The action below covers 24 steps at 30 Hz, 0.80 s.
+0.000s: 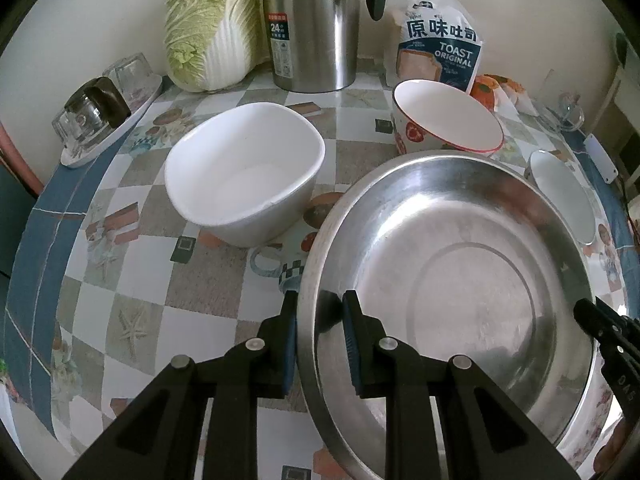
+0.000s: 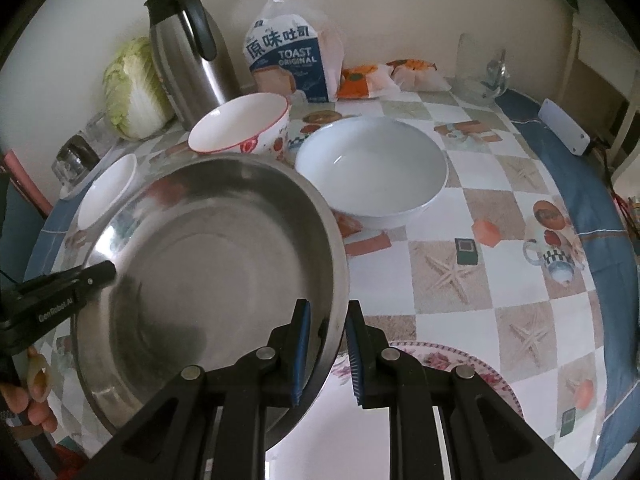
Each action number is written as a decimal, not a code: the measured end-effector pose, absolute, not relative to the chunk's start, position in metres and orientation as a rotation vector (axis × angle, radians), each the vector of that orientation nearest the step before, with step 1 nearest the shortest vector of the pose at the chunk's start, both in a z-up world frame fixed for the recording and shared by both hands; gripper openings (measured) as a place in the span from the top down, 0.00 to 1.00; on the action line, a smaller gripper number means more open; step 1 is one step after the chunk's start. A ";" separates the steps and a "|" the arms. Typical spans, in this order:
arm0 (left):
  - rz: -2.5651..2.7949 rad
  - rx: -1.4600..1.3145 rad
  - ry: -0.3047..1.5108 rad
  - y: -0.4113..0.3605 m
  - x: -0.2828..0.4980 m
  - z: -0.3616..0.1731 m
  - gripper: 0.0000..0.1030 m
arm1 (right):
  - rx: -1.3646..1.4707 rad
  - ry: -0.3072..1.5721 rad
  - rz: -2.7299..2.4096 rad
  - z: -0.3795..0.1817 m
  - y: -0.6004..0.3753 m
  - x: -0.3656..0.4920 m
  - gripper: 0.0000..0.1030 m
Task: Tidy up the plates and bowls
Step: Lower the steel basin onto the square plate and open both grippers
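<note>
Nearest the cameras, a large steel basin (image 1: 460,280) is gripped at two sides of its rim. The left tongs (image 1: 320,320) straddle its left rim, one finger outside and one inside, pinching the wall. The right tongs (image 2: 326,328) clamp the right rim in the same way.

The basin sits over a round table (image 2: 520,240) covered in a checkered cloth with starfish and teapot prints and a blue border, set against a pale wall. A flowered plate (image 2: 460,364) lies just beside the basin's near right edge. A squarish white bowl (image 1: 244,172) stands to the left, a red-rimmed bowl (image 2: 244,126) just beyond the basin, and a wide white bowl (image 2: 372,168) to the right. At the far edge stand a cabbage (image 1: 212,24), a steel flask (image 1: 312,24) and a toast bag (image 2: 292,60).
</note>
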<state>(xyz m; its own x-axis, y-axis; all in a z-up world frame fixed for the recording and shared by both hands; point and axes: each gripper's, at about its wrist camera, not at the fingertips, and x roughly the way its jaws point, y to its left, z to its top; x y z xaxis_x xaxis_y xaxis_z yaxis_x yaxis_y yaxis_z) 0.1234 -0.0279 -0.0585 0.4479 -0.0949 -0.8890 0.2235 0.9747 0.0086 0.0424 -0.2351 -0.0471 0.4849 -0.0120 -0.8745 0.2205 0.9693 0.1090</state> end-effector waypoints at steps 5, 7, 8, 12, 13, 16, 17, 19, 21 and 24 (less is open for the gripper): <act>-0.203 0.116 1.085 -0.028 0.126 -0.059 0.79 | 0.210 1.038 -0.157 -0.044 -0.234 0.042 0.81; -0.205 0.112 1.086 -0.027 0.127 -0.060 0.79 | 0.208 1.035 -0.157 -0.044 -0.233 0.042 0.81; -0.206 0.112 1.085 -0.028 0.127 -0.060 0.79 | 0.208 1.033 -0.156 -0.044 -0.233 0.042 0.80; -0.203 0.111 1.092 -0.027 0.127 -0.060 0.78 | 0.199 1.035 -0.156 -0.044 -0.232 0.043 0.79; -0.204 0.109 1.096 -0.026 0.127 -0.060 0.78 | 0.199 1.036 -0.156 -0.044 -0.233 0.043 0.79; -0.191 0.102 1.106 -0.024 0.127 -0.059 0.69 | 0.204 1.040 -0.168 -0.043 -0.235 0.043 0.79; -0.183 0.094 1.106 -0.022 0.127 -0.059 0.66 | 0.206 1.041 -0.170 -0.043 -0.235 0.043 0.79; -0.176 0.077 1.109 -0.018 0.126 -0.057 0.61 | 0.211 1.041 -0.173 -0.041 -0.236 0.042 0.78; -0.177 0.062 1.104 -0.016 0.124 -0.053 0.57 | 0.203 1.037 -0.175 -0.040 -0.236 0.042 0.77; -0.163 0.060 1.086 -0.014 0.121 -0.046 0.44 | 0.182 1.027 -0.184 -0.036 -0.234 0.041 0.72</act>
<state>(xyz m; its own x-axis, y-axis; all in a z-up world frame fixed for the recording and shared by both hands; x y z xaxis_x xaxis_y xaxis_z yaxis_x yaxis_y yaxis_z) 0.1209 -0.0141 -0.0463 0.4552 -0.1027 -0.8844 0.1611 0.9864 -0.0316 0.0407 -0.2338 -0.0363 0.5050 -0.0665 -0.8605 0.2368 0.9694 0.0640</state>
